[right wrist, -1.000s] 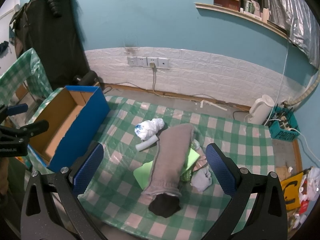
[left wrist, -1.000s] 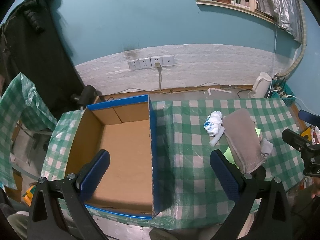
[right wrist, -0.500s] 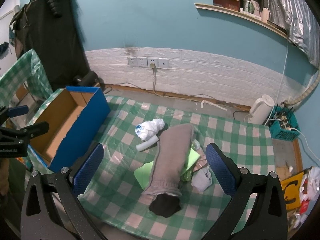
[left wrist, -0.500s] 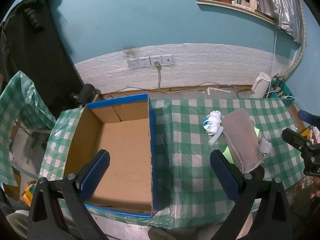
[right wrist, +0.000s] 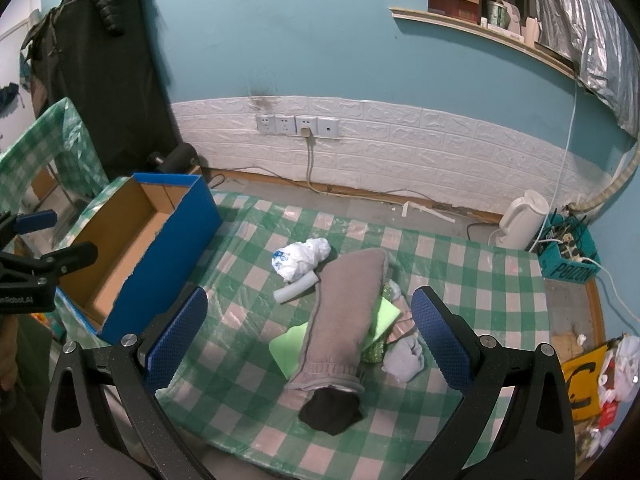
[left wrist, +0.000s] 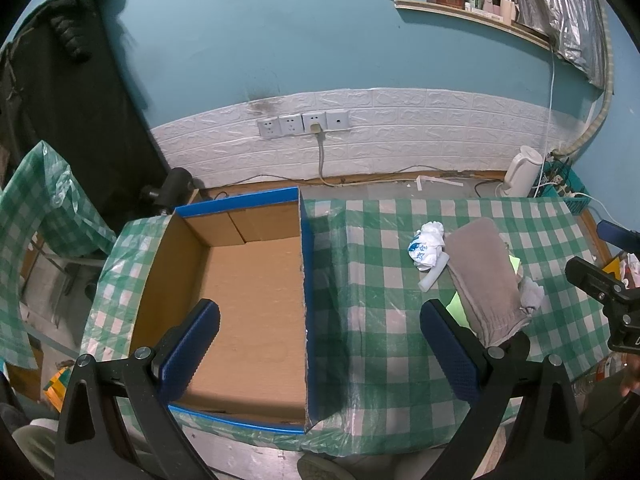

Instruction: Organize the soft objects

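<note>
Both tools raised above the table, nothing grasped. Left gripper (left wrist: 320, 344) has its jaws spread wide and empty, hanging over the right wall of the cardboard box (left wrist: 248, 304), which sits at the left end of the green checked tablecloth (left wrist: 372, 264); the box interior shows bare cardboard, no contents visible. Right gripper (right wrist: 308, 340) likewise wide open and empty, aimed down at the pile of soft items near the table's middle. Pile as seen from the right wrist: a long grey sock-like cloth (right wrist: 344, 316) lies lengthwise on top, its cuff toward the camera and overlapping a black cloth (right wrist: 330, 408); light green sheets (right wrist: 288, 348) lie under it; a small pale grey bundle (right wrist: 404, 356) sits just beside its right edge; a crumpled white plastic bag (right wrist: 302, 258) and a white roll (right wrist: 296, 288) lie just beside its far left side. A further patterned green item under the grey cloth is too hidden to identify. Judgement: task is at its very start, the approach before the first pick; no item is in the box yet. Next move likely calls for lowering the right gripper onto the grey cloth, closing across its narrow width, then carrying it left to the box. Limp fabric may drag the items lying underneath along with it.
</note>
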Available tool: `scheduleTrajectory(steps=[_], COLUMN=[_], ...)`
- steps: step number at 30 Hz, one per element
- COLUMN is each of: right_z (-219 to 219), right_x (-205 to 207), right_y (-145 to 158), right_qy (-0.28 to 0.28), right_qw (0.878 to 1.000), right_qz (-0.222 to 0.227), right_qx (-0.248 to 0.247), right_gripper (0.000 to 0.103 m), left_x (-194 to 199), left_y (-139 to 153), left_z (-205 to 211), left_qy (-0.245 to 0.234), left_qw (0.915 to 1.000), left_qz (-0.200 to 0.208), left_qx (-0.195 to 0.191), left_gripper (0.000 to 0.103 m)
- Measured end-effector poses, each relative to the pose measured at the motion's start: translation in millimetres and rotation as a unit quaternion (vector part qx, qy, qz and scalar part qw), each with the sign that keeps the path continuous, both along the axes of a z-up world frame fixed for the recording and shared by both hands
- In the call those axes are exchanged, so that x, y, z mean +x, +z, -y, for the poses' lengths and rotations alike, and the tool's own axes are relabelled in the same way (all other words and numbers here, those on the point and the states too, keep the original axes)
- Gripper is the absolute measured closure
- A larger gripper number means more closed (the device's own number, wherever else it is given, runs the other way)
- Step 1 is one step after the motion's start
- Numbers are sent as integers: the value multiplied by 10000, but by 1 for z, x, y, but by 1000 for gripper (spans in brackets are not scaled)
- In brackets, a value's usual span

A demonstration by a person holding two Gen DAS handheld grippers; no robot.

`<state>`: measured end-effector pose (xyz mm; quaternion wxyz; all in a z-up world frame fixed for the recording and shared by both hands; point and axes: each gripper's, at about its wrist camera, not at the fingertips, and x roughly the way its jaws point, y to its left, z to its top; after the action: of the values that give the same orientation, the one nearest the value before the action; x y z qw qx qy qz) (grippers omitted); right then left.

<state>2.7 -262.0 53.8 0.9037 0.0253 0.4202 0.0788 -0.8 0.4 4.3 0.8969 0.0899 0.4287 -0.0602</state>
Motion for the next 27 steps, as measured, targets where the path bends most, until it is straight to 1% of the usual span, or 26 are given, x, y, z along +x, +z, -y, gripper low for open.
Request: scheduleTrajectory(steps=[27], right_z=[0], right_x=[-1], right_y=[0], right_qy=[-9], right_qw=[10000], right_qz=[6], right_qx=[-12], right_gripper=[2], left_x=[-2], left_y=[0], left_z=[-2], left_qy=[3], left_qw=[10000], left_qz=[15], left_qx=[-8], left_gripper=[2])
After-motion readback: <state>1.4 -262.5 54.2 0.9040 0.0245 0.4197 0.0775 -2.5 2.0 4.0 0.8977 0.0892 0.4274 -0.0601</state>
